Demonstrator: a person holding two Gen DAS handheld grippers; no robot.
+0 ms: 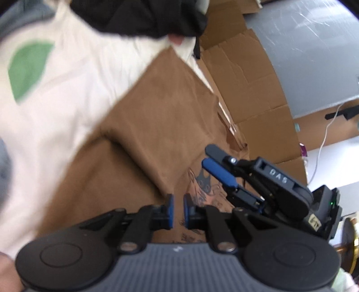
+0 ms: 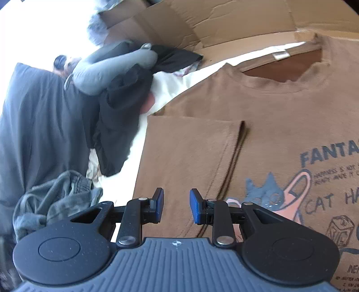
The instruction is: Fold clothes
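Note:
A brown T-shirt [image 2: 280,125] with a cat print lies flat on cardboard, collar at the far side. One sleeve [image 2: 190,152] is folded in over its body. My right gripper [image 2: 176,205] hovers open over the folded sleeve, with nothing between its pads. My left gripper [image 1: 179,211] hangs above the shirt's print [image 1: 202,191]; its blue pads stand a narrow gap apart and hold nothing. The right gripper [image 1: 207,155] also shows in the left wrist view, low over the shirt [image 1: 157,125] at the right.
A white cloth with a green patch [image 1: 29,69] lies under and beside the shirt. A hand [image 2: 149,102] in black fabric [image 1: 143,15] is at the shirt's far corner. Crumpled grey-green clothes [image 2: 56,197] sit at the left. Flattened cardboard [image 1: 258,94] covers the surface.

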